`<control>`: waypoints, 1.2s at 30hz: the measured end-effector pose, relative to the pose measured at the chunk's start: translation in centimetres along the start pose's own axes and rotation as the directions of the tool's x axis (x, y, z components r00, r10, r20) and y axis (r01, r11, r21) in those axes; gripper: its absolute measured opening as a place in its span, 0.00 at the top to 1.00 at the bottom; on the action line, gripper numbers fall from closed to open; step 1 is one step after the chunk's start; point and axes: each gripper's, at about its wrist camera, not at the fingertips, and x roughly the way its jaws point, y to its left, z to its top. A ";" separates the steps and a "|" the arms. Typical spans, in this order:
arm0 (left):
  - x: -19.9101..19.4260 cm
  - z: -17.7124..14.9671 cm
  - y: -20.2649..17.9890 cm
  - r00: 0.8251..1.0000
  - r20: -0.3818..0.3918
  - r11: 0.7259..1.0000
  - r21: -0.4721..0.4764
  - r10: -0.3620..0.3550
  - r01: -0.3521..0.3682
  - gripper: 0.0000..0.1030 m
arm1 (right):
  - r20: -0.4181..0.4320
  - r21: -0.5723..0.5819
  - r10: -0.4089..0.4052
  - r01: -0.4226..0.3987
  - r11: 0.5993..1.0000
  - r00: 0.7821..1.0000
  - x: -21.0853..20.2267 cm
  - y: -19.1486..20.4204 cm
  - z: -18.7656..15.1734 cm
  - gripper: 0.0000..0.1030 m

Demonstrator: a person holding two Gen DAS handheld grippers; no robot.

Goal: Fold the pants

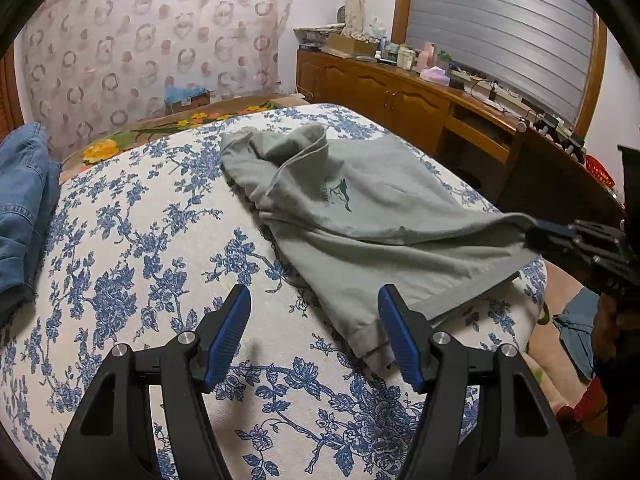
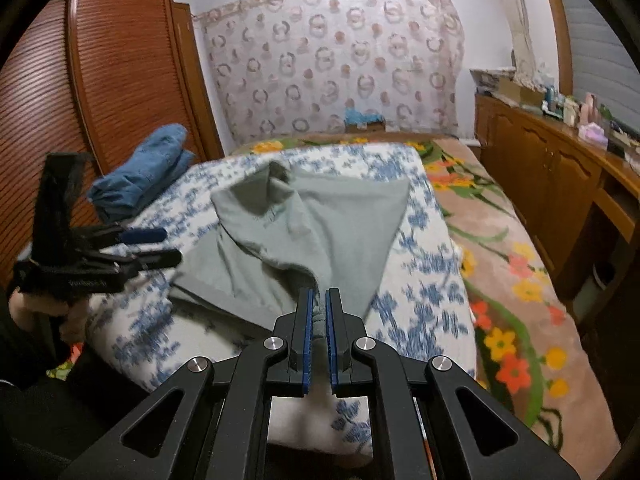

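the grey pants [image 1: 360, 208] lie rumpled across the blue-flowered bed cover [image 1: 120, 264], one end bunched up at the far side, the near edge lifted. the right tool [image 2: 319, 312] has its blue pads nearly together with a pinch of grey cloth between them, holding that corner off the bed. the left tool [image 1: 316, 320] hovers wide open just above the cover, gripping nothing, its right pad right at the near hem.

the risk, as i see it: that pinch looks thin, so a quick pull could slip the cloth free and drop the fold. with the far end still humped up, dragging now would likely fold the wrinkle in. and if the left tool closes low, it may catch the bed cover along with the hem.

containers: an open cardboard box [image 1: 188, 98] sits past the bed with something blue in it, too small to name. an orange basket [image 1: 600, 172] shows at the right edge; i can't tell what it holds. folded jeans [image 1: 24, 208] lie on the bed's left side.
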 end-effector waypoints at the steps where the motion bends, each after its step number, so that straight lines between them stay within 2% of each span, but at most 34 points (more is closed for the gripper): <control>1: 0.1 -0.1 -0.1 1.000 -0.002 1.000 0.000 0.001 -0.001 0.35 | -0.013 0.003 -0.003 0.003 1.000 1.000 0.3 -0.1 -0.2 0.94; 5: 0.4 -0.2 -0.2 1.000 -0.013 1.000 0.000 0.002 -0.002 0.35 | -0.048 0.022 -0.005 0.006 1.000 0.999 0.7 -0.4 -0.5 0.94; 10: 1.0 -0.4 -0.3 1.000 -0.031 1.000 -0.002 0.002 -0.002 0.35 | -0.049 0.033 -0.005 0.007 0.999 0.999 0.2 -0.8 -0.5 0.94; 12: 1.3 -0.5 -0.2 0.999 -0.038 1.000 -0.005 0.004 -0.004 0.35 | -0.042 0.030 -0.009 0.010 0.999 0.999 0.1 -0.8 -0.3 0.89; 15: 1.6 -0.7 -0.1 0.999 -0.050 1.000 -0.011 0.005 -0.005 0.35 | -0.013 0.033 -0.008 0.009 0.999 1.000 -0.3 -0.8 -0.2 0.87; 18: 1.7 -0.8 0.1 0.999 -0.053 1.000 -0.019 0.003 -0.004 0.35 | 0.021 0.035 -0.008 0.007 0.999 1.000 -1.0 -1.0 -0.1 0.79; 20: 1.4 -0.7 0.2 0.999 -0.045 1.000 -0.024 0.004 -0.005 0.35 | 0.037 0.028 0.005 -0.006 1.000 0.999 -1.2 -0.8 0.1 0.76; 22: 1.0 -0.4 0.6 0.999 -0.031 1.000 -0.028 0.012 -0.013 0.35 | 0.042 0.013 0.004 -0.004 1.000 0.999 -1.0 -0.4 0.4 0.69; 25: 0.2 -0.1 1.2 1.000 -0.012 0.999 -0.035 0.023 -0.023 0.35 | 0.046 -0.009 0.014 -0.014 1.000 0.999 -0.4 0.3 1.0 0.66; 36: -2.6 0.9 3.3 0.993 0.053 0.992 -0.068 0.110 -0.106 0.35 | 0.022 -0.076 0.077 -0.076 0.994 0.997 4.5 3.0 4.5 0.64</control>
